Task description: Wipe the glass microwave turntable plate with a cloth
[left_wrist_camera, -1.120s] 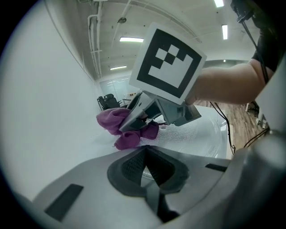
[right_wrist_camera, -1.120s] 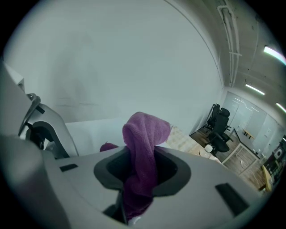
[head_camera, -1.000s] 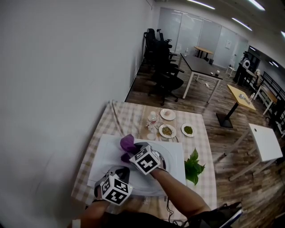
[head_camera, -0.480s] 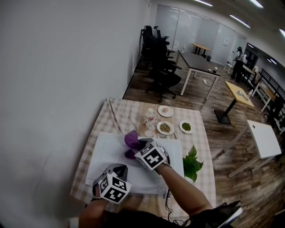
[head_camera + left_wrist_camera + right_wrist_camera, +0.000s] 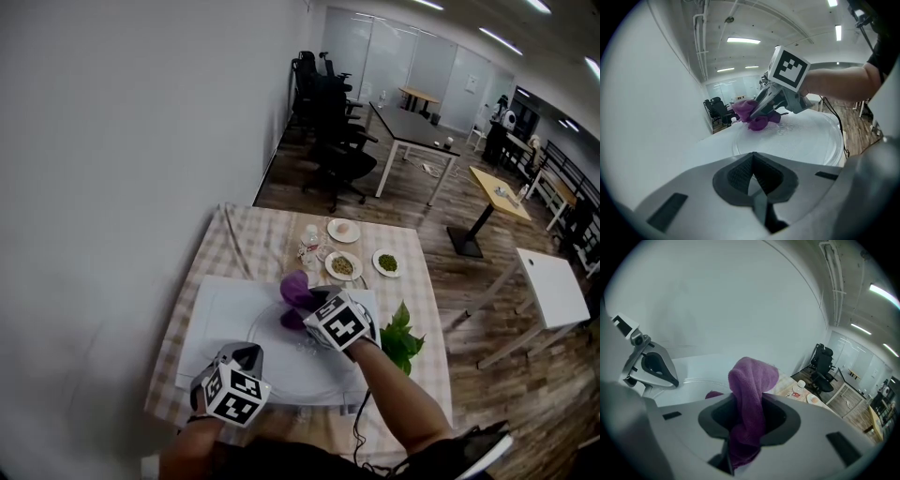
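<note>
The round glass turntable plate lies flat on a white board. My right gripper is shut on a bunched purple cloth and presses it on the plate's far side, right of centre. In the right gripper view the cloth sticks up between the pads. My left gripper is shut at the plate's near left rim; whether it pinches the rim is hidden. The left gripper view shows the plate ahead, with the cloth on it.
The board sits on a checked tablecloth. Beyond the plate stand a water bottle and three small dishes. Green leaves lie at the right. A white wall runs along the table's left side.
My right gripper has slid the purple cloth to the right across the plate. The left gripper has stayed at the near left rim.
</note>
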